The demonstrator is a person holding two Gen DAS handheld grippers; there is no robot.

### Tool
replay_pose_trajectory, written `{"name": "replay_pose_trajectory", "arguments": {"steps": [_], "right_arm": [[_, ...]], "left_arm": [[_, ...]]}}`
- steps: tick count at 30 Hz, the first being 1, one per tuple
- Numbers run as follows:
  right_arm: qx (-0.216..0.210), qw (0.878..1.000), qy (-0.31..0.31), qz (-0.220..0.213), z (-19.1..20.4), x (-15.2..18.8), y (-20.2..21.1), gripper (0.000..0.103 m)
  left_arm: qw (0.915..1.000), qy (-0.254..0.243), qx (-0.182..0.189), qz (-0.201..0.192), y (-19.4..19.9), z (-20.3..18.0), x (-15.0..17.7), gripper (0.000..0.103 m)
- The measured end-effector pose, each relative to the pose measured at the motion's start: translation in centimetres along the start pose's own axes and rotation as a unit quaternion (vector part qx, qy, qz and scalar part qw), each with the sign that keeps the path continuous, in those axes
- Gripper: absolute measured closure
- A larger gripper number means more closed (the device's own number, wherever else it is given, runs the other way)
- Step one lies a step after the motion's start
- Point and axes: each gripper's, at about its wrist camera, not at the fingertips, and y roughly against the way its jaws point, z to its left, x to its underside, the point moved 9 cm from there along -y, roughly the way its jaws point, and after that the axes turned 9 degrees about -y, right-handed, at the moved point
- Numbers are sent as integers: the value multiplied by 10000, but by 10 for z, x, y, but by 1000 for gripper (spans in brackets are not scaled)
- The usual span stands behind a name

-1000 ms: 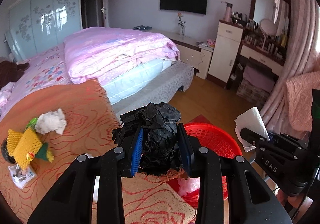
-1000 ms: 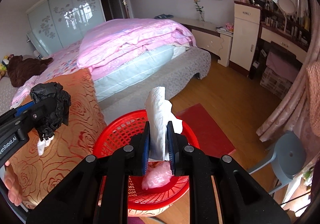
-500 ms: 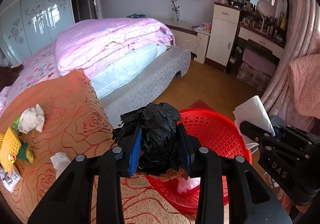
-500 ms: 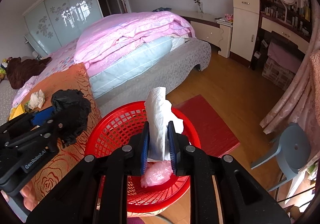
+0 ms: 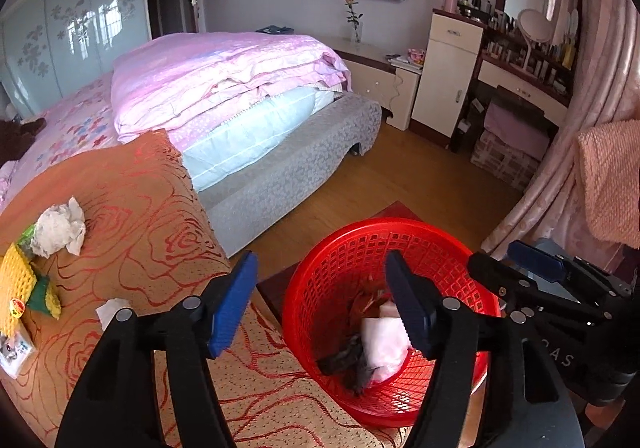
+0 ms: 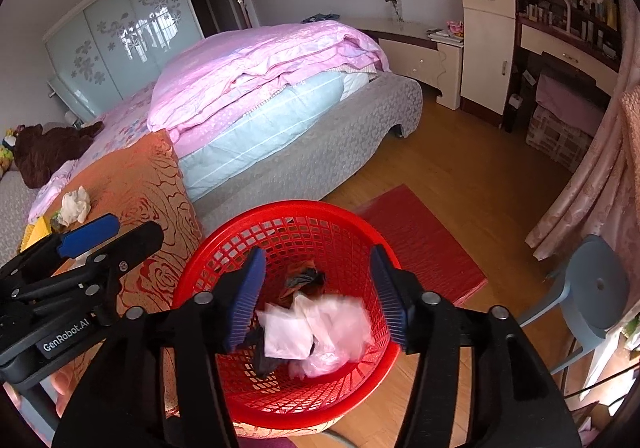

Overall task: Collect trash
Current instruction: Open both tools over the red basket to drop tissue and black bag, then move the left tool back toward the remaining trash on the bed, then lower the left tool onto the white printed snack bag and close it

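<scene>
left gripper [image 5: 320, 304] jaws wide, empty | right gripper [image 6: 318, 292] same, over basket [image 6: 224, 260] | risk: tissue [image 5: 60, 226] left of basket easily missed; basket rim may tip if bumped

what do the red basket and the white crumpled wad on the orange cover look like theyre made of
Red basket: likely moulded plastic, glossy, with a regular grid of holes in its wall. Crumpled wad: probably tissue or paper, matte white with soft creases. Orange cover: woven fabric with a shiny rose pattern.
</scene>
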Motion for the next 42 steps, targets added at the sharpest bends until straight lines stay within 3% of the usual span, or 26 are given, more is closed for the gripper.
{"name": "replay_pose_trajectory", "arguments": {"steps": [15,24,31,42], "right_arm": [[98,9997,64,-211,3,2,13,40],[-154,9987,363,-329,35,8,29,38],[-403,9967,620,-342,72,17,41,34],[-601,9940,883,-245,109,34,45,31]], "left_arm": [[9993,227,-116,-284,33,21,2,35],[9970,557,-436,-323,54,60,16,33],[9908,1115,-725,-260,71,114,41,33],[9738,1583,-1620,-212,105,194,85,24]]}}
